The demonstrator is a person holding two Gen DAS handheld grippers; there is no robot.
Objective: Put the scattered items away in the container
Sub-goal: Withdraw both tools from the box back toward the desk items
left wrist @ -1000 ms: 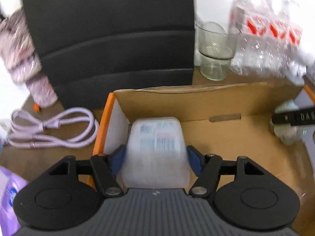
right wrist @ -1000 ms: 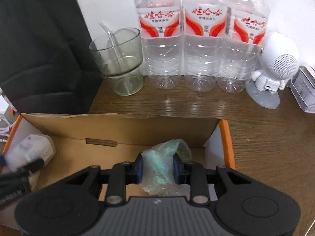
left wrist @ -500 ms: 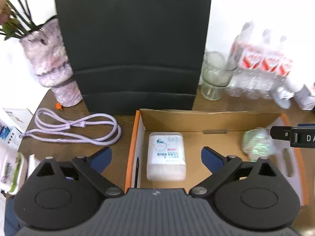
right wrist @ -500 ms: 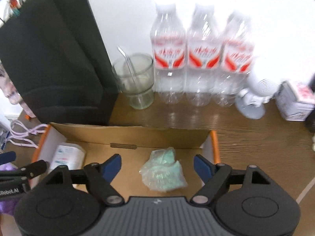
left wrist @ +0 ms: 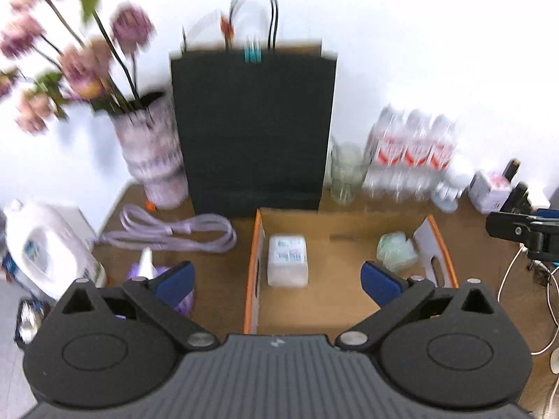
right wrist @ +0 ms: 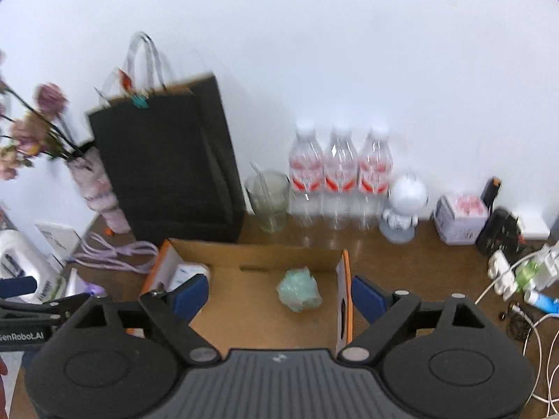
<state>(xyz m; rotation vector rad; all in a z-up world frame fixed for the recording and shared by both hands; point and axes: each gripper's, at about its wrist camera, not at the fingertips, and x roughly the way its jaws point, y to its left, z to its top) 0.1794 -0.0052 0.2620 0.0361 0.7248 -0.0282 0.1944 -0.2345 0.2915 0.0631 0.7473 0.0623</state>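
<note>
Box (left wrist: 252,279) sits on counter (left wrist: 216,279), before black bag (left wrist: 255,132); white pack (left wrist: 288,260) lies inside at left, green wad (left wrist: 396,251) at right. Left tongs (left wrist: 276,276) wide open, empty. Right view: right tongs (right wrist: 279,296), just been opening, empty above wad (right wrist: 298,288).

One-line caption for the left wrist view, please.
Open left gripper above the cardboard box, which holds a white packet and a crumpled green bag.

Motion blurs the flowers (left wrist: 70,52); the white jug (right wrist: 17,262) is cut off.
</note>
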